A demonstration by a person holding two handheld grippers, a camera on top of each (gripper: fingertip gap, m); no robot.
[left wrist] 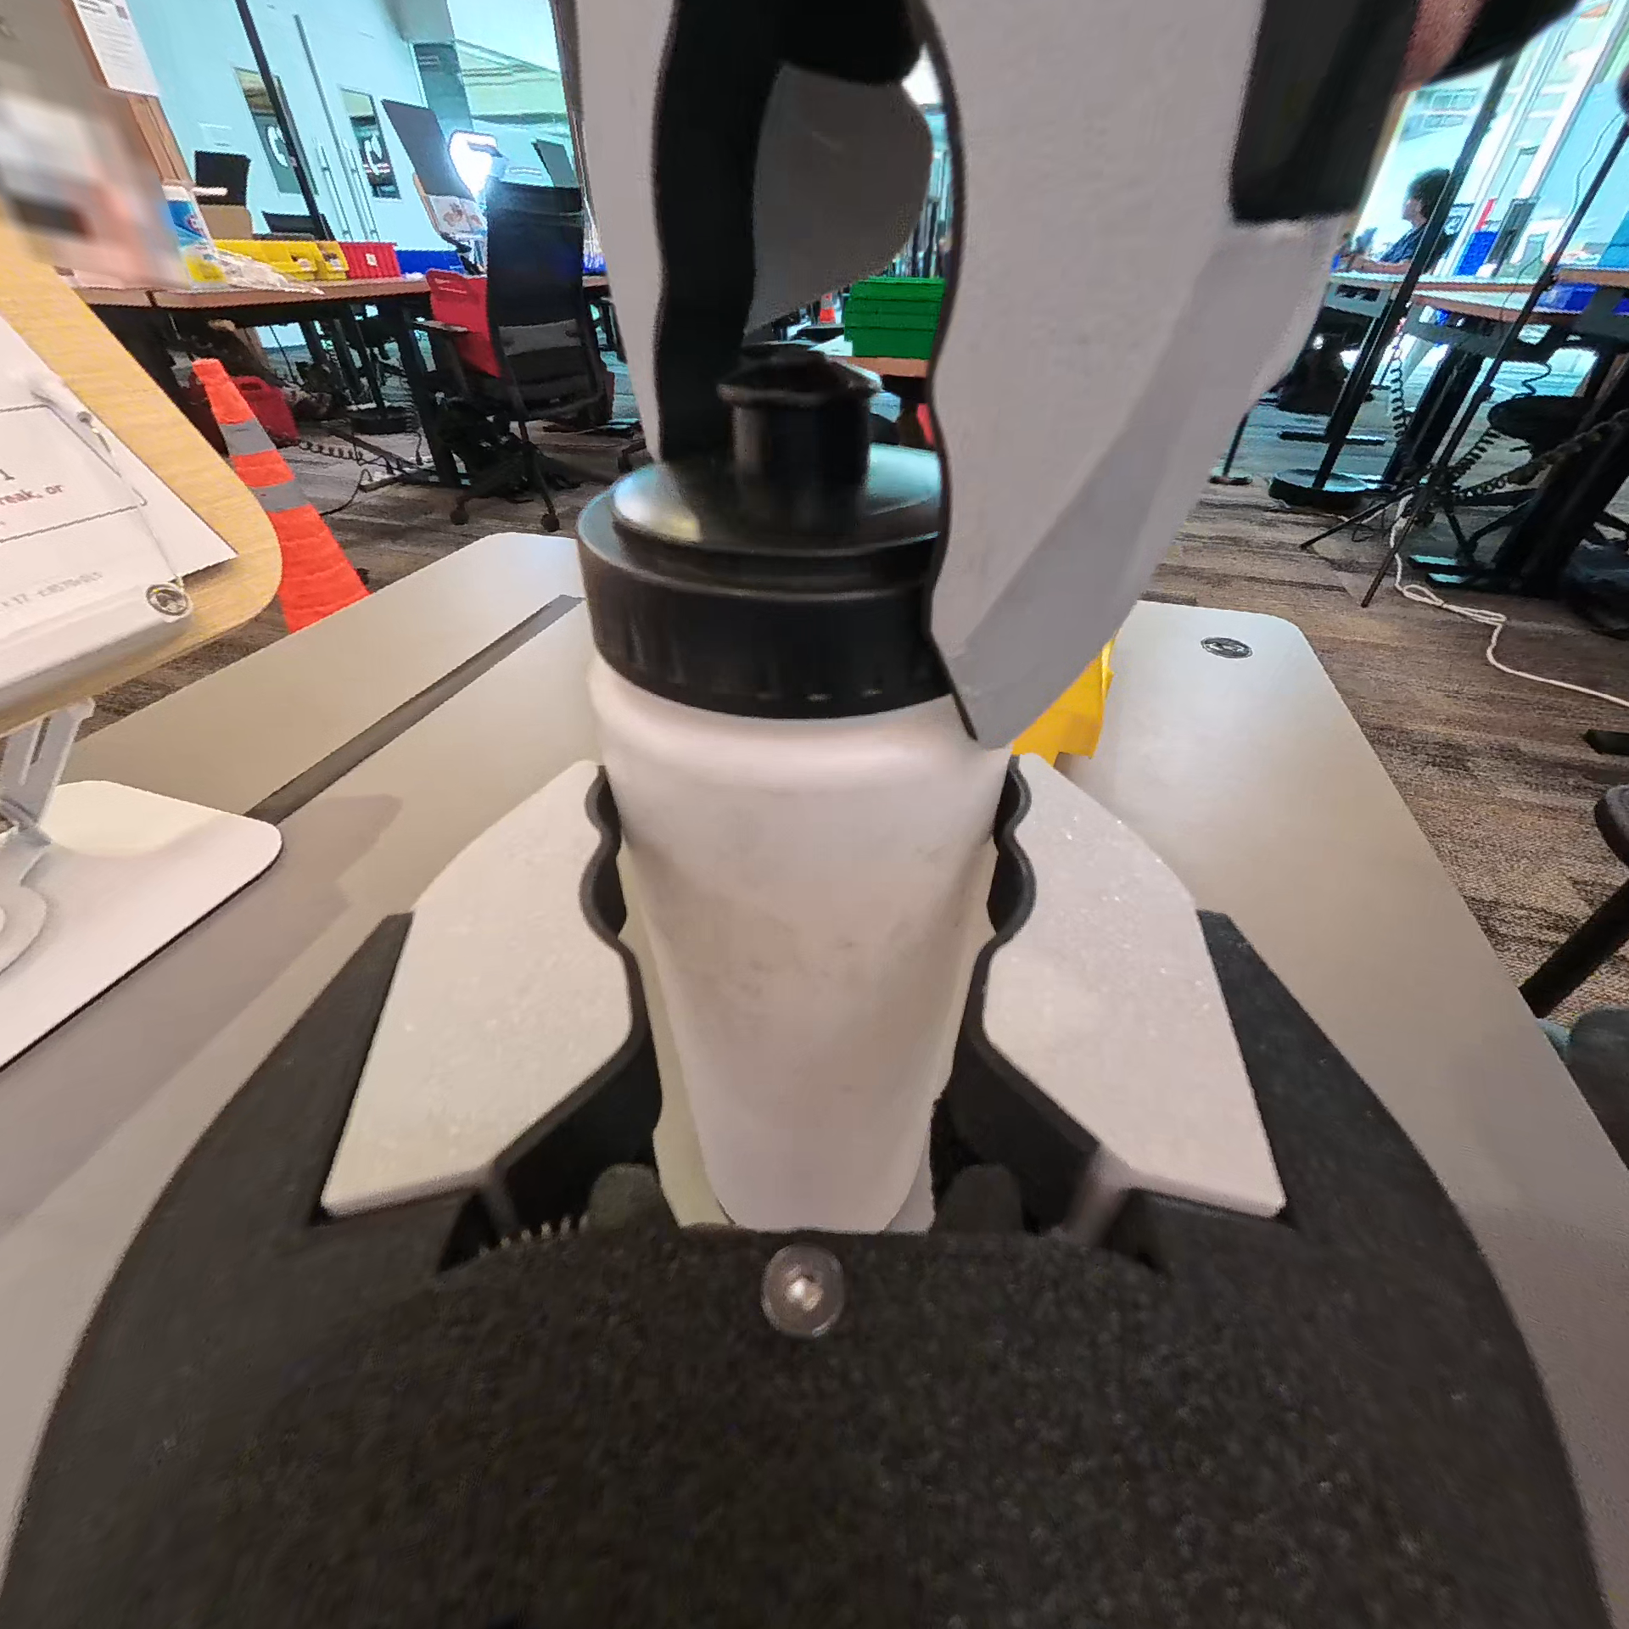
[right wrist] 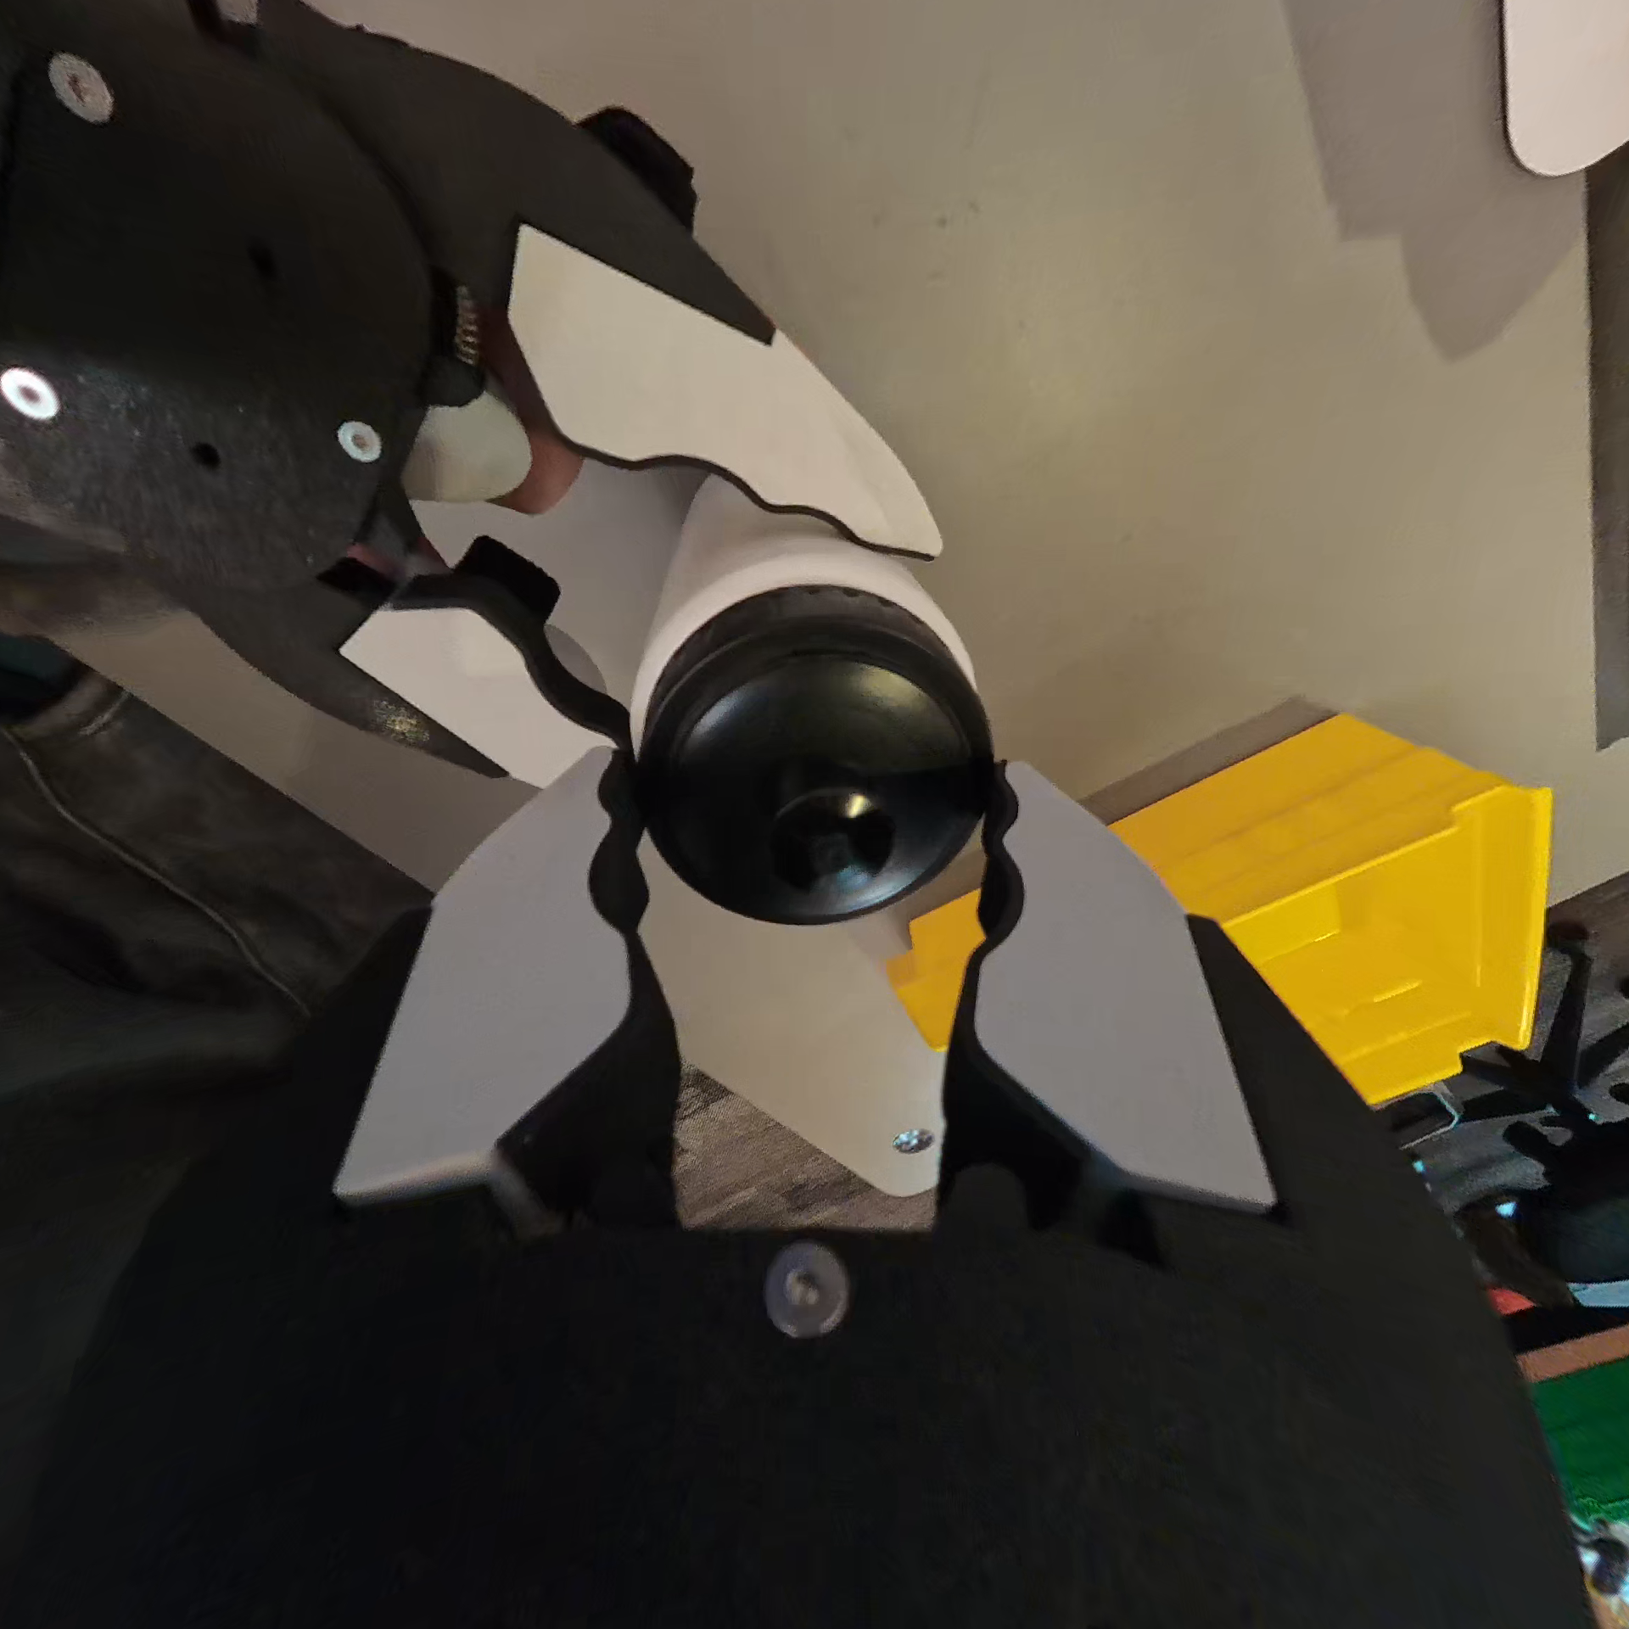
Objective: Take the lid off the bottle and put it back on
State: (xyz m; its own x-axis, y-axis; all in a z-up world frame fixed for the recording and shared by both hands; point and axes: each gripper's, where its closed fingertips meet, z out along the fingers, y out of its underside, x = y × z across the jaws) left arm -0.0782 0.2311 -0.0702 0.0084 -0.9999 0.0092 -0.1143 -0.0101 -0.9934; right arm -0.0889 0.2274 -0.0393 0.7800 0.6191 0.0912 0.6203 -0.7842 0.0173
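Above the grey tabletop [left wrist: 1278, 793], the left tongs [left wrist: 807, 846] pinch the upright white bottle [left wrist: 793, 926] around its body. The right tongs [right wrist: 811, 820], coming from above, clamp its black lid [right wrist: 811, 758], still on.

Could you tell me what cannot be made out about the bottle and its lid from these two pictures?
- Bottle base: hidden in the left wrist view behind the left tool; in the right wrist view the lid covers most of the body.
- Lid thread: whether screwed tight or loosened, neither view shows.
- Lid far side: in the left wrist view, behind the right tool.
- Bottle contents: opaque white wall.
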